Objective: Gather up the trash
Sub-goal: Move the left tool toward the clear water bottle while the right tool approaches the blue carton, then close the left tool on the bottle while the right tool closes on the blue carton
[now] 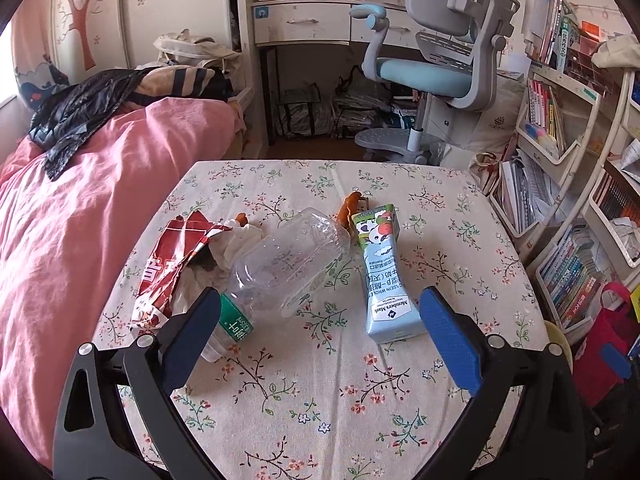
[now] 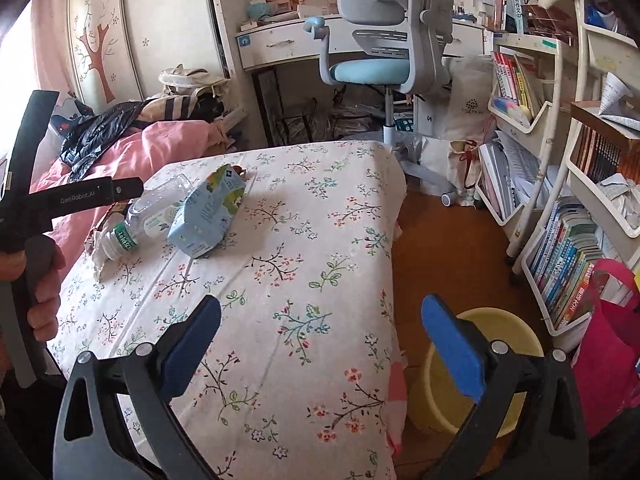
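Milk carton (image 1: 387, 276): "Member's Mark", "CASEIN WHOLE", read upside down from my left camera.
My left gripper's arm (image 2: 76, 199): "GenRobot.AI".
Bottle label (image 1: 236, 322): characters unreadable.

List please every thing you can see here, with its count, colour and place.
plastic bottle: 1, clear with green label, lying on table
milk carton: 1, light blue and green, lying right of bottle
snack wrapper: 1, red and white, left of bottle
tissue: 1, white, crumpled behind bottle
table: 1, floral cloth
basin: 1, yellow, on floor beside table
chair: 1, grey and blue, at desk
blanket: 1, pink, on bed
left gripper: open, over table
right gripper: open, at table edge
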A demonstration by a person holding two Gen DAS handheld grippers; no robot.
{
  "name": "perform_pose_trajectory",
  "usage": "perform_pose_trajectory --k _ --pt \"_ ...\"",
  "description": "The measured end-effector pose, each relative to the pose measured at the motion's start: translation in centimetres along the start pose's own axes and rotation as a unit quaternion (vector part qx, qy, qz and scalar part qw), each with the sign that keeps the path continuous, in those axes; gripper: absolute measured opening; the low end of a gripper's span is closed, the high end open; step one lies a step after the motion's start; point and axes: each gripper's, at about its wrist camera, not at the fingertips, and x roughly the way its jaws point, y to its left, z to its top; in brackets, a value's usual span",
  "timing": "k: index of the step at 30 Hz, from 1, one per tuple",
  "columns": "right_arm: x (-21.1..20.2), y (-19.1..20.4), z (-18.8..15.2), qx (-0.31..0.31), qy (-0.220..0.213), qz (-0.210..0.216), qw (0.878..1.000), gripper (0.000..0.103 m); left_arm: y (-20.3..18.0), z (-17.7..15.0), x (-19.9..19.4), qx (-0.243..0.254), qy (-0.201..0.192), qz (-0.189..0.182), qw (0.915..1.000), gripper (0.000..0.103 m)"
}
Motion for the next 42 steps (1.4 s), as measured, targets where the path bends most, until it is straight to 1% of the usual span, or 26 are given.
perform_pose_trajectory --k 2,6,8,11,12,16,19,22,25,27,29,31,32,33,35,40,41,42 --pt "0.7 0.7 -0.1 -0.006 0.009 0.007 1.0 0.097 0.0 0.0 0.3 0.0 0.003 -0.004 1.0 0.096" --pt "1.3 1.6 0.2 -0.007 0.016 0.025 1.0 0.097 0.7 0.5 0.4 -0.01 0.001 0.003 0.9999 0.096" --pt "1.3 2.1 0.6 -0.004 0.012 0.032 0.999 0.097 1.6 0.8 0.4 -0.016 0.001 0.007 0.9998 0.096" --pt "1.5 3.0 1.2 -0.012 0.008 0.031 0.999 0.097 3.5 1.0 0.7 -0.026 0.005 0.019 0.9995 0.096" --pt "1.6 3.4 1.3 -0.015 0.008 0.033 0.999 0.097 4.2 1.0 0.8 -0.031 0.009 0.02 0.9993 0.094" --pt "2.4 5.2 1.9 -0.031 0.012 0.034 0.999 0.097 6.6 0.6 1.4 -0.047 0.023 0.02 0.9984 0.091" --pt "3.3 6.7 2.5 -0.04 0.013 0.035 0.998 0.097 7.5 0.8 1.8 -0.053 0.028 0.014 0.9981 0.089" --pt "4.4 7.9 3.0 -0.053 0.015 0.029 0.998 0.097 7.1 1.2 2.1 -0.032 0.026 0.004 0.9991 0.089" --pt "5.7 8.7 3.9 -0.055 0.018 0.023 0.998 0.097 5.6 2.0 3.3 0.022 0.029 0.003 0.9993 0.089" --pt "6.6 9.1 4.6 -0.052 0.018 0.026 0.998 0.097 4.6 2.5 4.4 0.06 0.04 -0.002 0.9974 0.089" --pt "7.5 9.7 5.1 -0.053 0.018 0.026 0.998 0.097 4.1 2.9 5.3 0.082 0.051 -0.011 0.9953 0.089" --pt "8.5 10.3 5.5 -0.059 0.023 0.024 0.998 0.097 3.9 3.3 6.4 0.099 0.06 -0.013 0.9932 0.089" --pt "9.1 10.5 5.5 -0.062 0.028 0.02 0.997 0.097 3.8 3.4 7.0 0.106 0.066 -0.015 0.992 0.085" --pt "9.6 10.8 5.6 -0.065 0.032 0.018 0.997 0.097 3.8 3.3 7.4 0.112 0.073 -0.018 0.9908 0.08" --pt "10.3 10.9 5.5 -0.069 0.039 0.013 0.997 0.097 4.0 3.0 8.3 0.119 0.088 -0.024 0.9887 0.075" --pt "11.5 10.8 5.5 -0.069 0.042 0.012 0.997 0.097 3.6 2.4 9.6 0.127 0.105 -0.04 0.9855 0.069" --pt "11.6 10.9 5.5 -0.073 0.042 0.009 0.996 0.096 3.4 2.4 9.9 0.126 0.11 -0.043 0.9851 0.066" --pt "11.8 11.1 5.6 -0.076 0.041 0.008 0.996 0.094 3.4 2.4 10.1 0.123 0.113 -0.048 0.9848 0.065"
